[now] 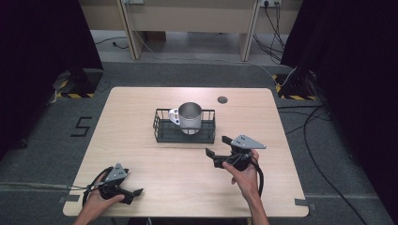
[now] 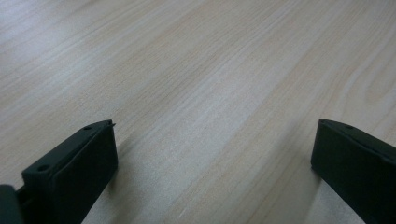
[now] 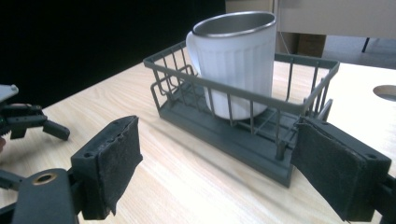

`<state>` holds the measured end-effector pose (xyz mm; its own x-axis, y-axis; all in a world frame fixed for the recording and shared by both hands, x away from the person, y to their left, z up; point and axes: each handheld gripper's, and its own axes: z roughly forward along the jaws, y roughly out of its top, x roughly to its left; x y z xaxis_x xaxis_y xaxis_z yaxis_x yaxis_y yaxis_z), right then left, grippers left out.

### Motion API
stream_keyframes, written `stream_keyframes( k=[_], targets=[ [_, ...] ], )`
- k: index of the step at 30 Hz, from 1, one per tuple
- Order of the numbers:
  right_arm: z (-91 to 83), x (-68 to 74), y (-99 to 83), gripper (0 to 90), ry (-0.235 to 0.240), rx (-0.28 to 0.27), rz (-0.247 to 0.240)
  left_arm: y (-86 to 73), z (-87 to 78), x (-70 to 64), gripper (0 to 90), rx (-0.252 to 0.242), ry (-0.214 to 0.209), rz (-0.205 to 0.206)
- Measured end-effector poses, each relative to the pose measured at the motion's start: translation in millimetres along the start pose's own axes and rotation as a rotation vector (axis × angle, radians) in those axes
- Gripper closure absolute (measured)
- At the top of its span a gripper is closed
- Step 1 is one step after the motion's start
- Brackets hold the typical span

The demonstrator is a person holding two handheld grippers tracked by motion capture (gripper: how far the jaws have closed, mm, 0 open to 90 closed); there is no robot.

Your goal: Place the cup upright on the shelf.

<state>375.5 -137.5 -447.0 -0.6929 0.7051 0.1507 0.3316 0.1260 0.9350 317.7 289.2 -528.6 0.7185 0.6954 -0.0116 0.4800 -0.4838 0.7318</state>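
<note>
On table (image 1: 141, 140) middle: mug (image 1: 189, 116) upright inside wire basket (image 1: 162, 131). Right gripper (image 1: 218, 147) near basket's front corner, jaws wide apart, empty. Left gripper (image 1: 137, 195) at near left edge, jaws apart, empty.

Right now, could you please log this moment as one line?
right gripper open, near wire basket | mug upright in basket | left gripper open, on table
</note>
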Motion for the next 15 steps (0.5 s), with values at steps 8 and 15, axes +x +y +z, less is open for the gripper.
stream_keyframes(
  k=[8, 15],
  targets=[
    [-5.9, 7.1, -9.5, 15.4, -0.008, 0.013, -0.035, 0.0, 0.0, -0.1, 0.0, 0.000, 0.001, -0.002],
    [-7.1, 10.7, -25.4, 15.4, 0.004, 0.029, -0.020, -0.1, 0.0, -0.2, 0.0, 0.000, 0.002, -0.002]
  ],
)
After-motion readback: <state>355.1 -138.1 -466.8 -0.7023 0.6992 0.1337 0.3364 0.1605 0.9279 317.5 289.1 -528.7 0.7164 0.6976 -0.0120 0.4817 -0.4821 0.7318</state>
